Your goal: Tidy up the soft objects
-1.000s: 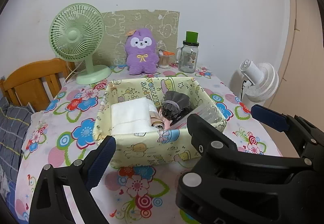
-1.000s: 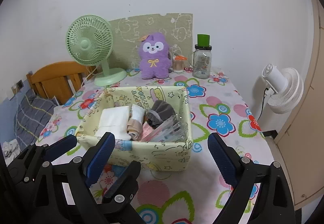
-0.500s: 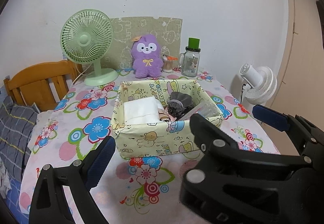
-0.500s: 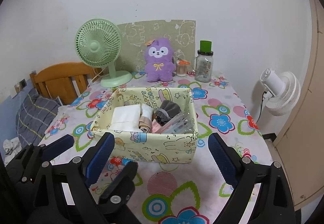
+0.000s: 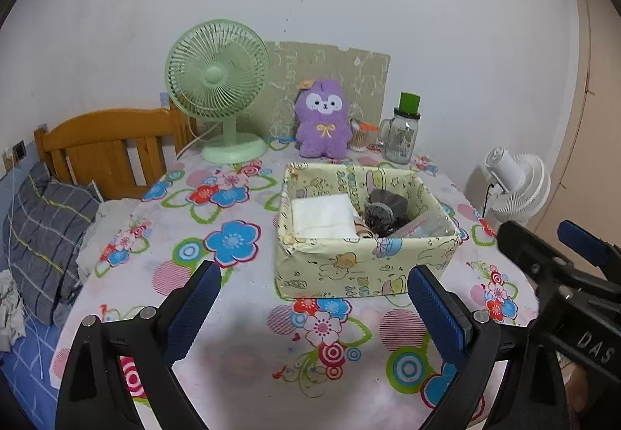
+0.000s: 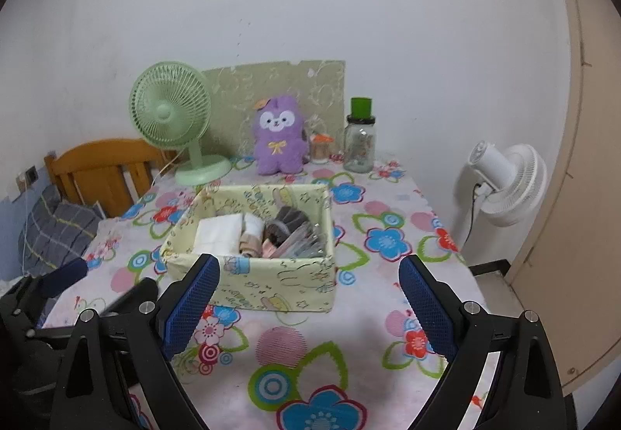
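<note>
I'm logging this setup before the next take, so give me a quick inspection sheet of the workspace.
Surface: table under a flowered cloth.
Job's things: yellow fabric box holding folded white cloth, a dark item and clear packets; purple plush toy upright at the back.
Clutter: green fan, glass jar.
Grippers: left gripper and right gripper open, holding nothing.
Cables: cord at the white fan.
Surroundings: wooden headboard, pillow.

Home bedroom: wooden headboard [image 5: 104, 146], plaid pillow [image 5: 42, 235], floral tablecloth [image 5: 233, 313], plush toy [image 5: 322, 125].
</note>
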Motion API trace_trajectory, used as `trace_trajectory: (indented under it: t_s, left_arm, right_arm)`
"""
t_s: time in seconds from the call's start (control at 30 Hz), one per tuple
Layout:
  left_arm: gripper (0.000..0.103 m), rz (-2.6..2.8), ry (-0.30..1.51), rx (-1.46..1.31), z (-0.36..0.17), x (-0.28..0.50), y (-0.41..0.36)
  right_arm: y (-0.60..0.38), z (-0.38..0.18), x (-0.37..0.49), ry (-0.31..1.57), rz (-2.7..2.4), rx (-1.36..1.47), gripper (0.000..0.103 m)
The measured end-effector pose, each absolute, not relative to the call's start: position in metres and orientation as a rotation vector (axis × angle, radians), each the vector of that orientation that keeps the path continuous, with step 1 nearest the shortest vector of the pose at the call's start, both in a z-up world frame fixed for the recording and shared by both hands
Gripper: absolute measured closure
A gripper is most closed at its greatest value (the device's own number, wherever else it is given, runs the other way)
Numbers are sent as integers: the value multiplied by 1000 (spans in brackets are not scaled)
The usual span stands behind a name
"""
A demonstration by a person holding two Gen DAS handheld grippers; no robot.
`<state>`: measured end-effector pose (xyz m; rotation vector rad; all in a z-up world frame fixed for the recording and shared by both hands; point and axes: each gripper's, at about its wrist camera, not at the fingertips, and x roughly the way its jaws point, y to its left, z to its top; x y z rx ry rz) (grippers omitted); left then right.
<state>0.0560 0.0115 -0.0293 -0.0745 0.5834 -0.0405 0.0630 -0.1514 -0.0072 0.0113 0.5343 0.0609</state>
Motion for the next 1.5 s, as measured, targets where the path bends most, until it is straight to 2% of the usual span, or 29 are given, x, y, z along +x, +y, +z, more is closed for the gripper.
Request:
trace_trajectory:
  t_s: [0.7,1.5]
  left_arm:
    - [0,-9,459,-21,-1,21,13]
    - [0,-22,448,-47,6,17,14]
  right_arm:
    - [-185,17,23,457,2,56,8]
    - [-194,16,21,439,1,84,3]
